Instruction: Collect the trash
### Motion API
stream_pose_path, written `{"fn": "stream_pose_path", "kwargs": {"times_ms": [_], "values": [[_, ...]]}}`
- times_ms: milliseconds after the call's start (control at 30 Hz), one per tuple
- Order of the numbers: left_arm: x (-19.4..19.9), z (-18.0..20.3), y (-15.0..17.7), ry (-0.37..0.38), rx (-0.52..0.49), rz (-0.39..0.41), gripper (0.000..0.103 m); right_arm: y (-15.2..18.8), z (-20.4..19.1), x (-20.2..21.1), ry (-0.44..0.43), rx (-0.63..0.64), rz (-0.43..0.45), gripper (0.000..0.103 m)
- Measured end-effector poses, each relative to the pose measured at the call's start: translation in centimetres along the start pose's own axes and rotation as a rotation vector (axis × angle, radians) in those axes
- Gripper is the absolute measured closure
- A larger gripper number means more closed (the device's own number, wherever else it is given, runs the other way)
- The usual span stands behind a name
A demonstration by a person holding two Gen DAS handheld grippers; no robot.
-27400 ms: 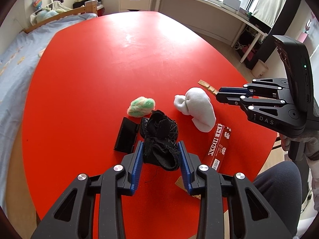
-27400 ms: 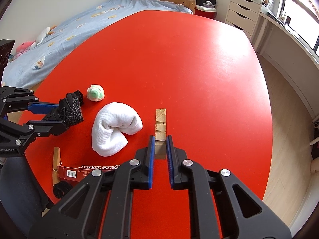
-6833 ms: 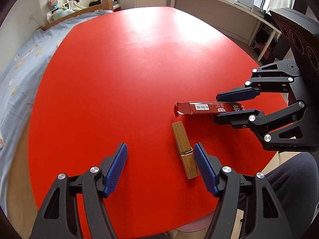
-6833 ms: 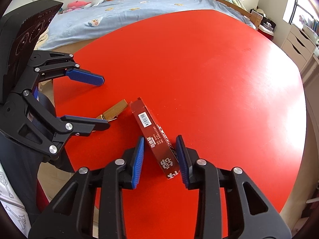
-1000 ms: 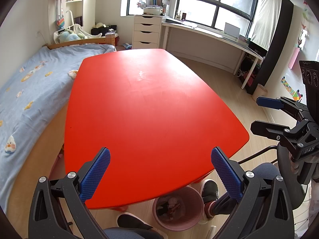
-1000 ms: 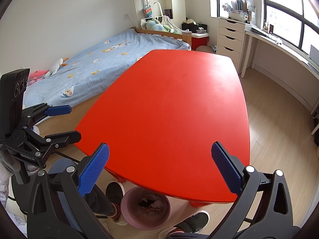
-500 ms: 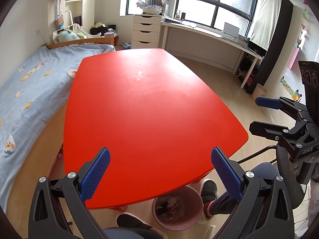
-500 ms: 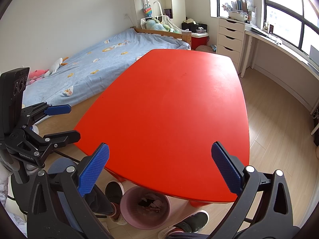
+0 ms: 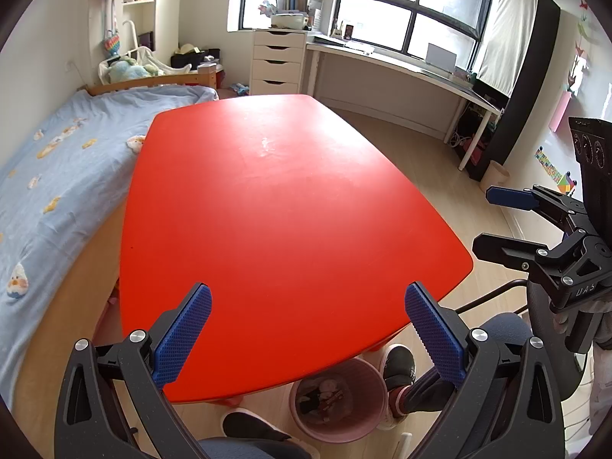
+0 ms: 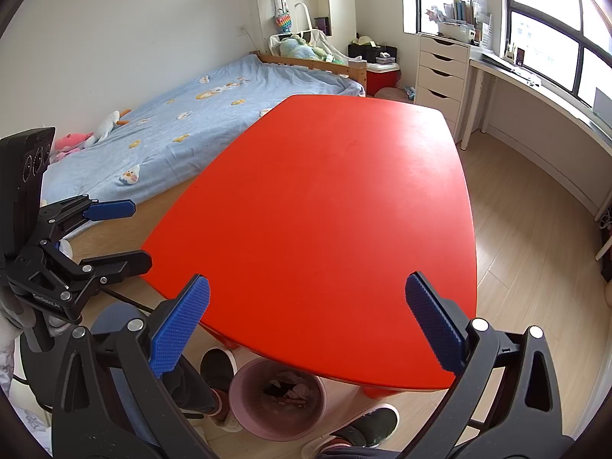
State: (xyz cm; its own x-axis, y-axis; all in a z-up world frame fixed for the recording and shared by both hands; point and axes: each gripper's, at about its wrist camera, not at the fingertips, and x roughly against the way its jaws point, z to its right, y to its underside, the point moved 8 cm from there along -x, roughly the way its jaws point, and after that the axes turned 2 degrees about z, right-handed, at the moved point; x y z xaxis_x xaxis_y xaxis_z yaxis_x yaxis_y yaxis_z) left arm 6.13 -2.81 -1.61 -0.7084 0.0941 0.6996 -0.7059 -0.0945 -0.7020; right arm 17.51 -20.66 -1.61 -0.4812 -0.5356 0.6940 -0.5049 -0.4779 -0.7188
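A pink trash bin stands on the floor under the near edge of the red table, with trash inside; it also shows in the right wrist view. My left gripper is wide open and empty, held high above the table's near edge. My right gripper is wide open and empty too, at the same height. Each gripper shows in the other's view: the right one at the right, the left one at the left. No trash shows on the red table.
A bed with a blue sheet runs along the table's left side. White drawers and a long desk line the far wall. My feet and chair are near the bin.
Both grippers have stayed almost still over the last second. Earlier the table held trash items and I gripped them; now none lie on it and the bin holds trash.
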Motion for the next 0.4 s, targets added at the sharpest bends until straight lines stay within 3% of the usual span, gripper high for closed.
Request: {"fn": "stream_pose_path", "kwargs": {"times_ms": [400], "values": [[0.06, 0.16, -0.40, -0.014, -0.016, 0.016, 0.006, 0.30, 0.40, -0.03, 0.006, 0.004, 0.000, 0.003]]}}
